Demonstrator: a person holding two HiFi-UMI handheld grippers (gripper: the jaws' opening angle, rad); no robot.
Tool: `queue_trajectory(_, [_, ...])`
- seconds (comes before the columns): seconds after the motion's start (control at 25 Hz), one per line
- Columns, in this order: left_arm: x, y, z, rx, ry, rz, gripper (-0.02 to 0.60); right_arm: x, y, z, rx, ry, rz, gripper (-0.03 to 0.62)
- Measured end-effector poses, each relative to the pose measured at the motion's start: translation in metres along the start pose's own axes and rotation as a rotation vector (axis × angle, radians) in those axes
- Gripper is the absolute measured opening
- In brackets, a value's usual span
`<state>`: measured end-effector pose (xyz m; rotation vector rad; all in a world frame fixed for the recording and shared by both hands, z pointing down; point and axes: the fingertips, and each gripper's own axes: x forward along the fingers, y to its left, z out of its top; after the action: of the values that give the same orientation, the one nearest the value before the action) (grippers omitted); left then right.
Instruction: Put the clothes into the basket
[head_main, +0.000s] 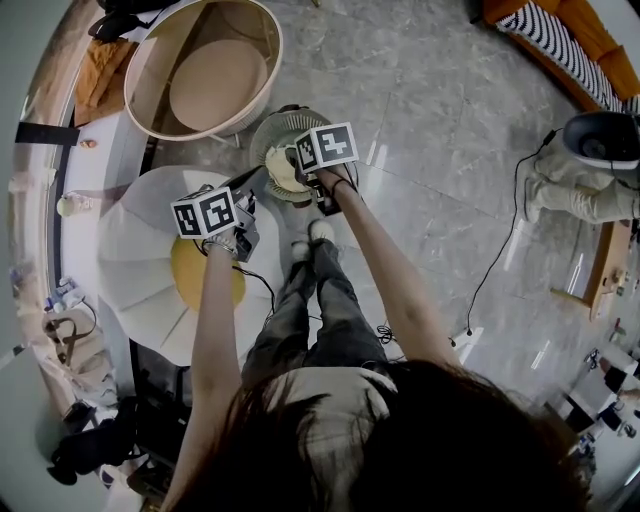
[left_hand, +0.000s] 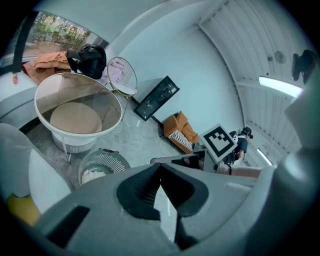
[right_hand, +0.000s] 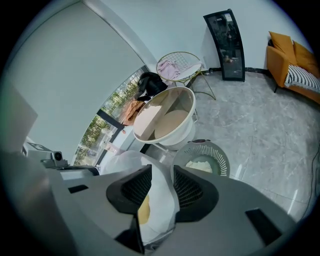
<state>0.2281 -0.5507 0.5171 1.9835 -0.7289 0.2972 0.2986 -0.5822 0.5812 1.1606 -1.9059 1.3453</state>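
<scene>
Right gripper (right_hand: 162, 175) over basket (right_hand: 220, 159), jaws apart and empty, pale cloth (right_hand: 202, 166) lying inside, left gripper (left_hand: 160, 170) closed on nothing, above white chair (head_main: 135, 250) with yellow cushion (head_main: 198, 283)

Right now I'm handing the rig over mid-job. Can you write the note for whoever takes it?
Left gripper: shut, empty.
Right gripper: open, empty, close to the basket.
Done: one pale garment lies in the basket.
Possibly left: an orange garment by the window and a pink garment on the wire chair. A yellow item sits on the white chair; I cannot tell whether it is clothing.
</scene>
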Motion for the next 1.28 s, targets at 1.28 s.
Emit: queue_trajectory(1.28, [-0.055, -0.098, 0.015, 0.207, -0.192, -0.057, 0.011, -0.142, 0.096, 0.013, -0.135, -0.401, 0.297, 0.011])
